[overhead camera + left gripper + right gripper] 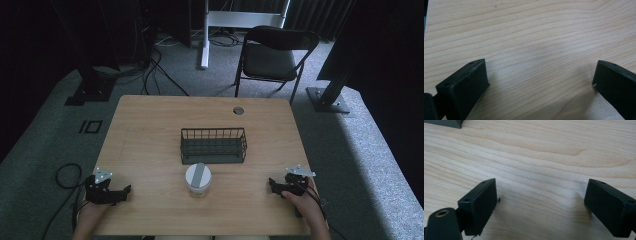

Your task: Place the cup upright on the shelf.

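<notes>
A clear jar with a grey-and-white lid (pixel 198 179) stands at the front middle of the wooden table (pixel 150 125). Just behind it sits a dark wire basket (pixel 213 145), which looks to hold nothing. My left gripper (pixel 125 191) rests on the table near the front left corner, held by a hand, its jaws wide apart over bare wood (pixel 541 72). My right gripper (pixel 273 184) rests near the front right edge, also open, with only wood grain (pixel 541 192) between its jaws. Both point inward toward the jar.
A round cable hole (pixel 238 110) lies near the table's far edge. A black folding chair (pixel 272 57) stands beyond the table, with cables (pixel 150 70) and stand bases on the grey carpet. A dark corner of the basket (pixel 445 123) shows at the upper left in the right gripper view.
</notes>
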A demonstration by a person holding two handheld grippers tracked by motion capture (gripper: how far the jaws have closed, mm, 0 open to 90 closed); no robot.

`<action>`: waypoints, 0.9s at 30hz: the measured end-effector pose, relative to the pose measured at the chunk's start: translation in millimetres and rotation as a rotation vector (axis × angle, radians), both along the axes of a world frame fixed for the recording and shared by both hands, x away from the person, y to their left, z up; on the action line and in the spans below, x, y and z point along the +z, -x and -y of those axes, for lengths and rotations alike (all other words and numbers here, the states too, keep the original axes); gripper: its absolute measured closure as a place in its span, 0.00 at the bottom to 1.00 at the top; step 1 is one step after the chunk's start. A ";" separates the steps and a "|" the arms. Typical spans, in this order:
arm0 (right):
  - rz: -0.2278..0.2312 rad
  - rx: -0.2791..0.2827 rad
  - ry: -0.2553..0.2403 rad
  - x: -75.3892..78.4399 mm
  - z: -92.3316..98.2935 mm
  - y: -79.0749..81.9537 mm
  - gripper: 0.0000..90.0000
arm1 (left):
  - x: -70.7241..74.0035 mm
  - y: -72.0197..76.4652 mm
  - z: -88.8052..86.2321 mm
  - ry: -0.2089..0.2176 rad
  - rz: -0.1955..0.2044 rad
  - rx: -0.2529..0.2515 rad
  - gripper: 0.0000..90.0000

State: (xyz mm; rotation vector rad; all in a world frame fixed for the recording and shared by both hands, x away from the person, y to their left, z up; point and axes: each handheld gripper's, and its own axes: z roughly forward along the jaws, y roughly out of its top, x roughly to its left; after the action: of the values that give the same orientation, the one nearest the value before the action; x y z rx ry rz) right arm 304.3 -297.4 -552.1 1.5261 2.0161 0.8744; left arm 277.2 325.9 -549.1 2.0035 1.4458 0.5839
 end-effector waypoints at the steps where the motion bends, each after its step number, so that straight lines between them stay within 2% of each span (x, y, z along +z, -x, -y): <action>1: 0.000 0.001 0.000 0.0 0.1 0.0 0.12 | 0.0 0.0 0.0 0.000 0.000 0.000 0.00; 21: 0.000 0.013 0.007 0.4 -0.2 0.2 0.12 | 0.0 0.0 0.0 0.000 0.000 0.000 0.00; 24: 0.003 0.026 0.027 1.8 -2.4 0.1 0.12 | 0.0 0.0 0.0 0.000 0.000 0.000 0.00; 27: 0.013 0.034 0.011 4.0 -4.0 -0.5 0.12 | 0.0 0.0 0.0 0.000 0.000 0.000 0.00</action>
State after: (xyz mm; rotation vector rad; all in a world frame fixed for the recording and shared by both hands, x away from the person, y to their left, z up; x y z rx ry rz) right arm 304.8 -293.4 -548.1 1.4801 2.0401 0.8830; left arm 277.2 325.9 -549.2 2.0034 1.4459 0.5839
